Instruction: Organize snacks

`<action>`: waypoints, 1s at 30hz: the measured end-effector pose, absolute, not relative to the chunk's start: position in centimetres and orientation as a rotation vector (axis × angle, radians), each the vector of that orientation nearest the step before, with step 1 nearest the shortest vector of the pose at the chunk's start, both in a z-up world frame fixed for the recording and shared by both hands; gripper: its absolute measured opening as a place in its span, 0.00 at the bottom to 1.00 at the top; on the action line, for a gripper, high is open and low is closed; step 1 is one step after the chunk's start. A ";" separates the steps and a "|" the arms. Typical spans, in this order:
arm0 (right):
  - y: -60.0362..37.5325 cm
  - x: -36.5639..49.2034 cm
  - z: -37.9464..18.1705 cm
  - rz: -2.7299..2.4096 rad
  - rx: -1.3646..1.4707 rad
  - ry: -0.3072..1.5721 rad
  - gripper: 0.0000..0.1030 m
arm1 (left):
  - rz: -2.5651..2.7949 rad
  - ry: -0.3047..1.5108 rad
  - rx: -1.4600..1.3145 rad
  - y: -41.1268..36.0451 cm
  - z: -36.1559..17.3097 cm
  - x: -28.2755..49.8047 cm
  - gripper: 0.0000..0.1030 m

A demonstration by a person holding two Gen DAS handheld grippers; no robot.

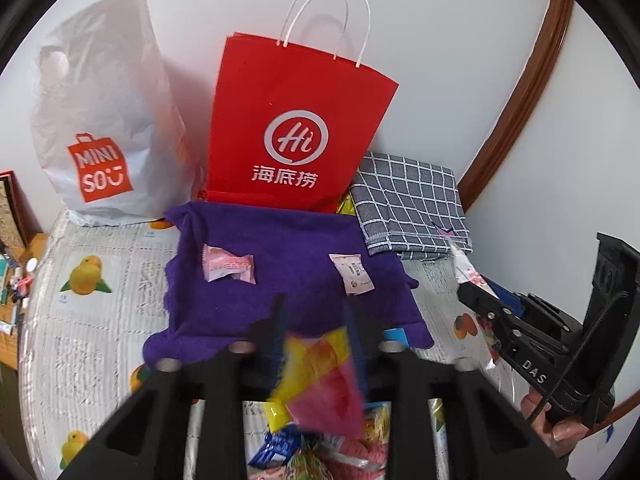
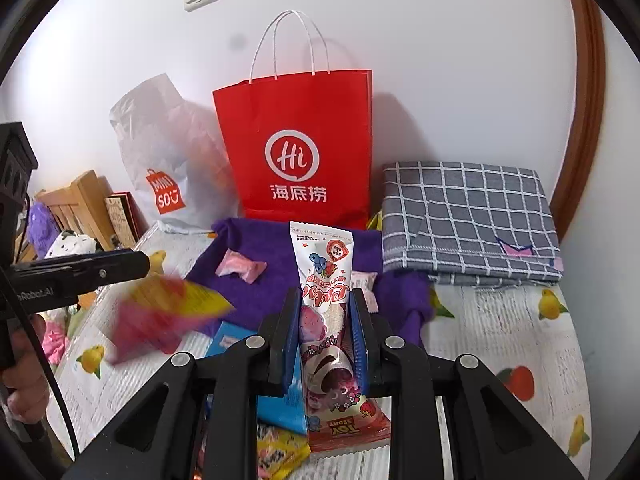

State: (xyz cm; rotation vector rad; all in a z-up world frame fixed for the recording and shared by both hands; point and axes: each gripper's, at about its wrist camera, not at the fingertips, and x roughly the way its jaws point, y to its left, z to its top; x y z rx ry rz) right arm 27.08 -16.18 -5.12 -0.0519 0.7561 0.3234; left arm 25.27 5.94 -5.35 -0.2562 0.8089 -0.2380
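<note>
Left wrist view: my left gripper (image 1: 316,332) clamped tight on yellow-pink packet (image 1: 320,376), blurred, hanging clear above snack pile at table's near edge. Long axis slants down-right. 2 pink sachets lie on purple cloth (image 1: 280,280), likely sorting spot.

Right wrist view: my right gripper (image 2: 325,332) pinches cone-shaped pack (image 2: 326,312) mid-length, long axis pointing toward red bag (image 2: 300,140) at table's far edge.

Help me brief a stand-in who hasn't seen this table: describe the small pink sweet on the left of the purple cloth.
Find the red paper bag against the wall; a purple cloth lies before it. Two small packets rest on the cloth. The pink sweet is the left one, twisted at both ends, unlike the flat pale sachet to its right.
</note>
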 end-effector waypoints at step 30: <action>-18.5 27.3 -9.8 0.277 -0.021 0.850 0.23 | -0.415 0.980 -0.226 4.1 -13.7 21.3 0.72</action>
